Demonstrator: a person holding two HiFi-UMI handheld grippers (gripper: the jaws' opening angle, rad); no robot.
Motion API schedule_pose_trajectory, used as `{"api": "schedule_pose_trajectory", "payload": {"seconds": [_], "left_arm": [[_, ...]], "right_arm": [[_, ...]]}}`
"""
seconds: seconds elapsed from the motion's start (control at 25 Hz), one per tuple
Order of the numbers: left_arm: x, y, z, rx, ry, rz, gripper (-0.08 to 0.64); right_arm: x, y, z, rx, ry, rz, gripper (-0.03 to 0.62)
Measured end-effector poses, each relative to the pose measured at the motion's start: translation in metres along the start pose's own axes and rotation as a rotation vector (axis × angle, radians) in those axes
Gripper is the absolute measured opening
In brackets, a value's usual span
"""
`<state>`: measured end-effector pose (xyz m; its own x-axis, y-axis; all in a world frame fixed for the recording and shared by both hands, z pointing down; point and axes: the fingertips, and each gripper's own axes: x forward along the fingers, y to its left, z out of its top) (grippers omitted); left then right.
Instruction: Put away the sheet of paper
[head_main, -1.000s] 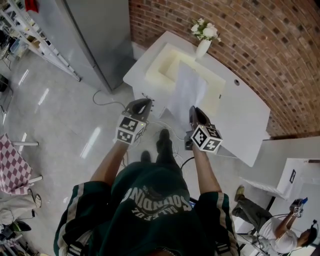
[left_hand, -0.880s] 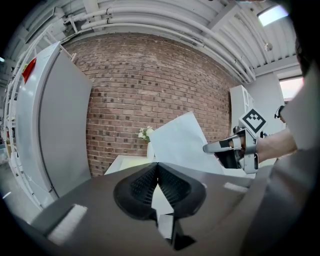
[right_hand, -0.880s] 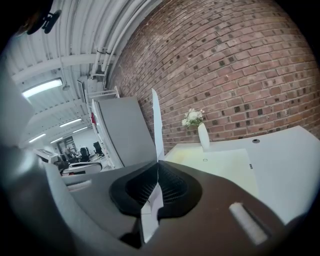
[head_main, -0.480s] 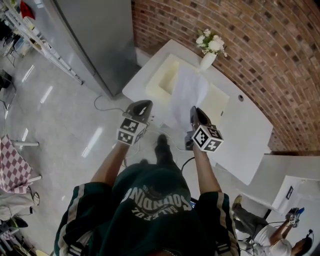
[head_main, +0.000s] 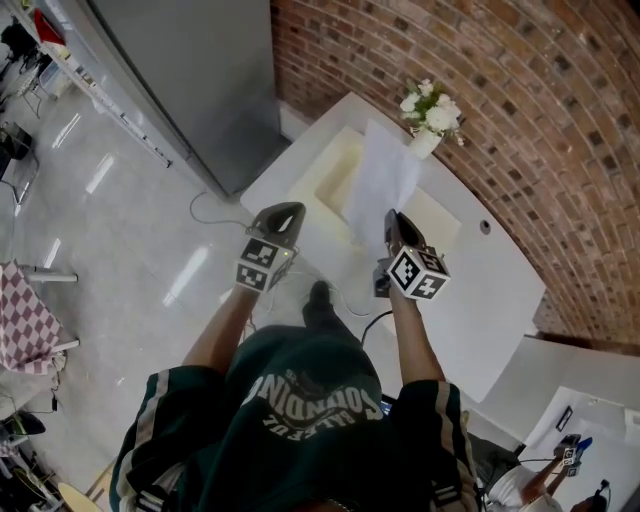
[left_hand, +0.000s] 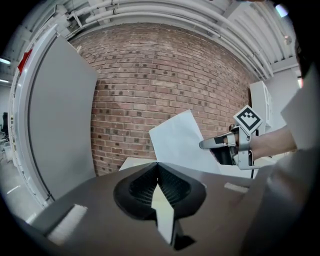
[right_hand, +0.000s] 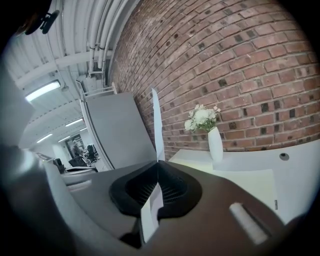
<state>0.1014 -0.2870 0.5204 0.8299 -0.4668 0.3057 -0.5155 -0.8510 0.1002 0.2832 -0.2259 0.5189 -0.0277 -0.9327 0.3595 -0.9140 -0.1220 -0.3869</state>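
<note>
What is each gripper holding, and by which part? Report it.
The right gripper pinches the sheet of paper by its lower edge; the left gripper is shut on nothing.

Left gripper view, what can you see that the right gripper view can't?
Only the left gripper view shows the right gripper from outside. It is pinching the sheet of paper, and the paper's flat face is turned toward the camera. Only the right gripper view shows the white vase with its white flowers, and it sees the paper edge-on, like a thin strip. Both views show the paper, the brick wall and a tall grey panel.
</note>
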Motion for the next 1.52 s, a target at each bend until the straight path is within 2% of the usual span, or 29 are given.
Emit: {"api": "schedule_pose_trajectory", "payload": {"seconds": [0.32,0.88,1.24,1.52], "left_arm": [[0.029,0.01,0.007,-0.009,0.021,0.04,0.011],[0.05,0.026,0.003,-0.009,0.061,0.118,0.011],[0.07,0.013,-0.003,-0.015,0.078,0.087,0.011],[0.08,0.003,-0.004,-0.01,0.091,0.058,0.011]], "right_arm": [[0.041,-0.028,-0.001,0.014,0.068,0.021,0.002],[0.086,-0.083,-0.045,0.077,0.192,0.013,0.002],[0.078,-0.118,-0.066,0.196,0.221,-0.032,0.002],[0.063,-0.149,-0.085,0.329,0.247,-0.076,0.002]]}}
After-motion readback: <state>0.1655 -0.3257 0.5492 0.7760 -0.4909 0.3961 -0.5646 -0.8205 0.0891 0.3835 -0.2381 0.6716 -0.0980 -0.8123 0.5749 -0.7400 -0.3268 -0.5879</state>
